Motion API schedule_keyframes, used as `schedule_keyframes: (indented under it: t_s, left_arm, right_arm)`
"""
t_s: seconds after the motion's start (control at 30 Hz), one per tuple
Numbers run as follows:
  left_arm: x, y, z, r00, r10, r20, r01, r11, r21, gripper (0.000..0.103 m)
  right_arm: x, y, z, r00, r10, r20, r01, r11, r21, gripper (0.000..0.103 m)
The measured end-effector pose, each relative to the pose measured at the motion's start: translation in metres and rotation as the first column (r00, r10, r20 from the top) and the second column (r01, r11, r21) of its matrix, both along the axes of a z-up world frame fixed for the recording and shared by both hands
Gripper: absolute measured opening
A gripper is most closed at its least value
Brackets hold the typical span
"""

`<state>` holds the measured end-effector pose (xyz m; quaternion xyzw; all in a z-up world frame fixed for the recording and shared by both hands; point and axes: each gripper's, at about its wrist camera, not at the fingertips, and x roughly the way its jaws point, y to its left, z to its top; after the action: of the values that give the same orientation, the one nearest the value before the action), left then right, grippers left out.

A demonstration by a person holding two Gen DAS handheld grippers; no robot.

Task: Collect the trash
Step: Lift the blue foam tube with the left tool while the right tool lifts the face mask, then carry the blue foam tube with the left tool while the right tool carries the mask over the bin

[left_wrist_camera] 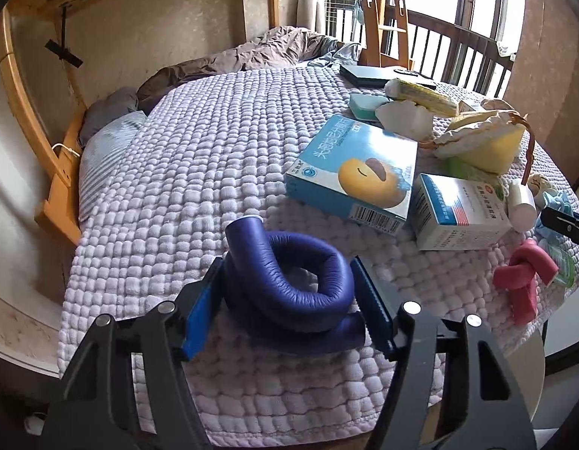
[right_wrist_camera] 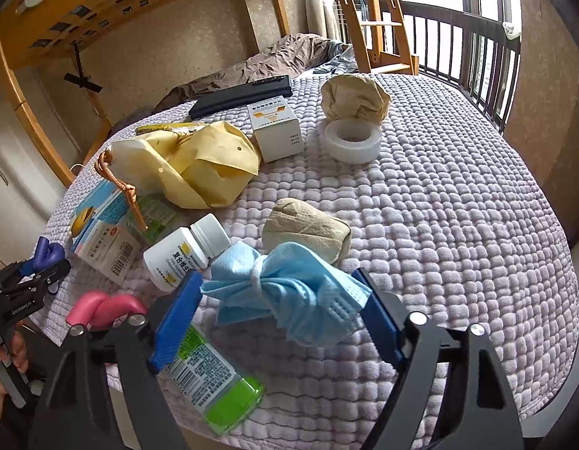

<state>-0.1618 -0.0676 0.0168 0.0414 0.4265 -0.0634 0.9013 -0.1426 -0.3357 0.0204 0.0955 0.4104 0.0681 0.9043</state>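
Note:
My left gripper point(left_wrist_camera: 285, 305) has its blue pads against both sides of a coiled purple foam tube point(left_wrist_camera: 289, 273) that rests on the lilac quilt point(left_wrist_camera: 199, 157). My right gripper point(right_wrist_camera: 280, 305) is open, its pads on either side of a knotted blue face mask point(right_wrist_camera: 285, 292) lying on the quilt point(right_wrist_camera: 458, 206). The left gripper point(right_wrist_camera: 30, 281) and the purple tube point(right_wrist_camera: 47, 253) show at the left edge of the right wrist view. A knotted pink foam tube point(left_wrist_camera: 524, 273) lies to the right, also seen by the right wrist point(right_wrist_camera: 105, 307).
On the quilt lie blue medicine boxes point(left_wrist_camera: 353, 172), a white box point(right_wrist_camera: 276, 133), a white pill bottle point(right_wrist_camera: 186, 253), a green bottle point(right_wrist_camera: 214, 378), a crumpled yellow paper bag point(right_wrist_camera: 199, 161), brown paper wads point(right_wrist_camera: 306, 230), a tape roll point(right_wrist_camera: 353, 138) and a black case point(right_wrist_camera: 244, 95). Wooden bunk frame and railing behind.

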Motion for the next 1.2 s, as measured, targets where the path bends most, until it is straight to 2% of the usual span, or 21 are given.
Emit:
schedule_keyframes:
  t_s: [0.17,0.33,0.53,0.6,0.63,0.7,0.73,0.97,1.2]
  left_arm:
    - [-0.005,-0.006,0.004,1.000,-0.017,0.011,0.017,1.000,0.011,0.068]
    - [-0.007,-0.009,0.006,1.000,-0.020,0.013,0.020,1.000,0.014,0.068]
    - [-0.008,-0.010,0.004,1.000,-0.020,0.003,0.020,1.000,0.012,0.068]
    - [-0.010,-0.010,0.005,1.000,-0.021,0.002,0.021,1.000,0.010,0.068]
    - [-0.011,-0.011,0.005,1.000,-0.021,0.001,0.021,1.000,0.008,0.068]
    - [-0.012,-0.010,0.005,1.000,-0.022,-0.002,0.022,1.000,0.004,0.068]
    - [-0.013,-0.010,0.005,1.000,-0.022,-0.004,0.022,1.000,0.002,0.068]
    - [-0.014,-0.011,0.002,0.999,-0.012,-0.045,0.011,1.000,-0.021,0.068]
    - [-0.013,-0.007,0.005,0.998,0.003,-0.067,-0.007,0.998,-0.058,0.068]
  right_arm:
    - [-0.006,-0.002,0.005,1.000,0.014,0.022,-0.014,1.000,-0.015,0.074]
    - [-0.006,-0.004,0.003,1.000,0.016,0.001,-0.016,1.000,-0.020,0.076]
    - [-0.008,0.009,-0.001,0.999,0.035,-0.003,-0.035,0.993,-0.115,0.081]
    - [-0.009,0.010,-0.002,0.999,0.039,0.000,-0.038,0.992,-0.120,0.078]
    - [-0.010,0.009,-0.001,0.999,0.036,0.001,-0.036,0.992,-0.120,0.073]
    - [-0.010,0.008,-0.001,0.999,0.036,0.001,-0.036,0.993,-0.114,0.070]
    - [-0.010,0.006,0.000,0.999,0.031,0.006,-0.031,0.993,-0.113,0.065]
    - [-0.016,0.005,0.016,0.997,0.057,0.057,-0.048,0.989,-0.142,0.065]
    - [-0.023,0.002,0.023,0.997,0.060,0.057,-0.055,0.994,-0.091,0.065]
